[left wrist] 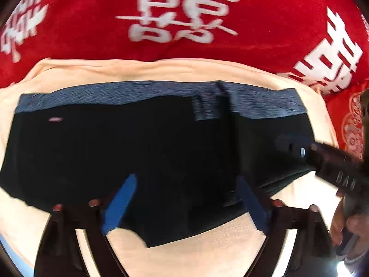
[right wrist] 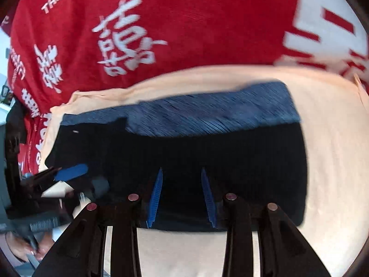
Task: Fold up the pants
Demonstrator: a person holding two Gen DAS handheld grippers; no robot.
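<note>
Now black pants (left wrist: 138, 150) lie folded on cream cloth (left wrist: 207, 235), long axis crosswise, blue-grey waistband (left wrist: 115, 93) far. My left gripper (left wrist: 186, 207) spread above near edge; right gripper (right wrist: 182, 196) part-open, probably empty, equally near.

A big red cloth (left wrist: 265, 23) covers the far side of the surface, printed all over with white Chinese characters (left wrist: 182, 16). From the right wrist view there's some white Latin lettering reading "THE" (right wrist: 52, 1) near its far left corner. Over at the right edge the red has a paler ornamental pattern (left wrist: 352, 124). On the near part lies a plain peach-cream cloth (right wrist: 334, 161), slightly rumpled along its far edge.
</note>
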